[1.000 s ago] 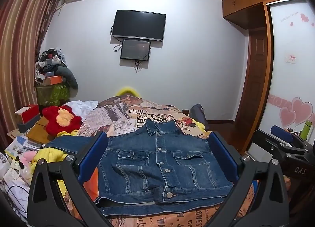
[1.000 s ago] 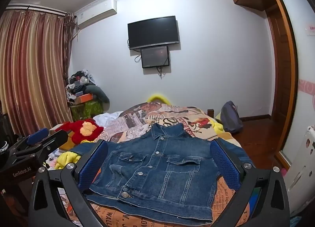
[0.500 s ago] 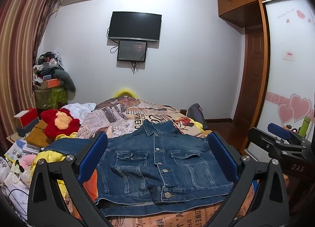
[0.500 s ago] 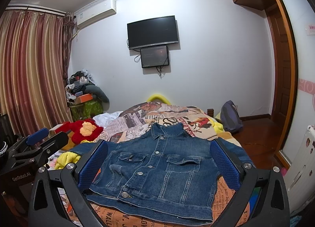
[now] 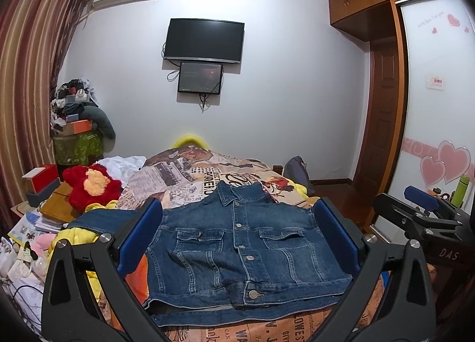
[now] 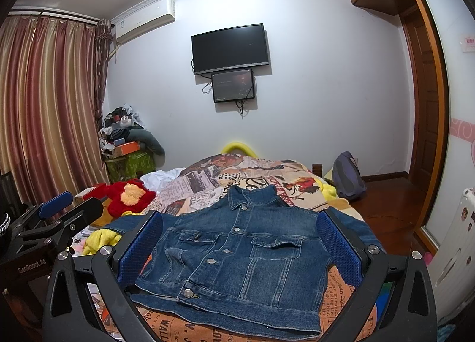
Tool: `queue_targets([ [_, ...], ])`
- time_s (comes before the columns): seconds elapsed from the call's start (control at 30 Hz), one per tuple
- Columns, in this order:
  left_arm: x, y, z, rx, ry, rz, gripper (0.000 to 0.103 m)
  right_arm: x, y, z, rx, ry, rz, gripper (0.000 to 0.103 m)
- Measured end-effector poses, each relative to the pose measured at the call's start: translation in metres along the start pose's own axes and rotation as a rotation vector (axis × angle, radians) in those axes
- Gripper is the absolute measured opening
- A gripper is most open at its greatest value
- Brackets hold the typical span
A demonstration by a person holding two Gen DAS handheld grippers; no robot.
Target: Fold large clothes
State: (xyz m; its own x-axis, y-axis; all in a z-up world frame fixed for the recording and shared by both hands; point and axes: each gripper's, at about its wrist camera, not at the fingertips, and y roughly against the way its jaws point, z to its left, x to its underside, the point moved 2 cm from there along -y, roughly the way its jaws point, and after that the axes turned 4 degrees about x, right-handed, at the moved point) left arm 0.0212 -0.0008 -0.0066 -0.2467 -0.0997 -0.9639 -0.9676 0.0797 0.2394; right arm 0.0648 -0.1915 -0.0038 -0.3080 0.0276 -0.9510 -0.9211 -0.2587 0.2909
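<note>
A blue denim jacket [image 5: 240, 244] lies flat and buttoned on the bed, collar toward the far wall; it also shows in the right wrist view [image 6: 237, 253]. One sleeve [image 5: 95, 218] stretches out to the left. My left gripper [image 5: 237, 238] is open and empty, held above the near end of the bed, with its blue-padded fingers framing the jacket. My right gripper [image 6: 240, 241] is open and empty, held the same way. The right gripper also shows at the right edge of the left wrist view [image 5: 427, 214], and the left gripper at the left edge of the right wrist view [image 6: 56, 214].
The bed [image 5: 190, 169] has a newspaper-print cover. A red and yellow plush toy [image 5: 89, 184], a yellow blanket [image 5: 77, 235], books and boxes crowd the left side. A backpack [image 6: 347, 175] leans by the bed at the right. A wardrobe door [image 5: 436, 134] stands at the right.
Both grippers have stayed open and empty. The left wrist view has drifted slightly, with the room shifting a little leftward and down. The jacket has not moved.
</note>
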Motion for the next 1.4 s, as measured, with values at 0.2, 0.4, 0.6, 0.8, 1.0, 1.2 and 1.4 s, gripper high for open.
queue_targets([
  [0.2, 0.000, -0.001, 0.001, 0.000, 0.000, 0.001, 0.103, 0.001, -0.002, 0.000, 0.000, 0.000, 0.000, 0.103],
  [0.4, 0.000, -0.001, 0.001, -0.002, -0.001, 0.001, 0.103, 0.001, 0.001, 0.000, -0.002, 0.000, 0.001, 0.103],
  [0.6, 0.001, -0.002, 0.002, -0.004, 0.002, 0.004, 0.103, 0.001, 0.001, 0.000, -0.001, -0.001, 0.002, 0.103],
  [0.8, 0.001, -0.003, 0.002, -0.004, 0.001, 0.005, 0.103, 0.001, 0.001, 0.001, 0.000, -0.001, 0.003, 0.103],
  [1.0, 0.001, -0.005, 0.003, -0.005, 0.004, 0.011, 0.103, 0.002, -0.001, 0.001, 0.001, 0.000, 0.005, 0.103],
  [1.2, 0.000, -0.008, 0.005, -0.006, 0.005, 0.016, 0.103, 0.006, -0.002, 0.001, 0.004, 0.000, 0.007, 0.103],
  [1.4, 0.001, -0.016, 0.010, -0.012, 0.015, 0.026, 0.103, 0.013, -0.015, 0.009, 0.008, 0.005, 0.026, 0.103],
])
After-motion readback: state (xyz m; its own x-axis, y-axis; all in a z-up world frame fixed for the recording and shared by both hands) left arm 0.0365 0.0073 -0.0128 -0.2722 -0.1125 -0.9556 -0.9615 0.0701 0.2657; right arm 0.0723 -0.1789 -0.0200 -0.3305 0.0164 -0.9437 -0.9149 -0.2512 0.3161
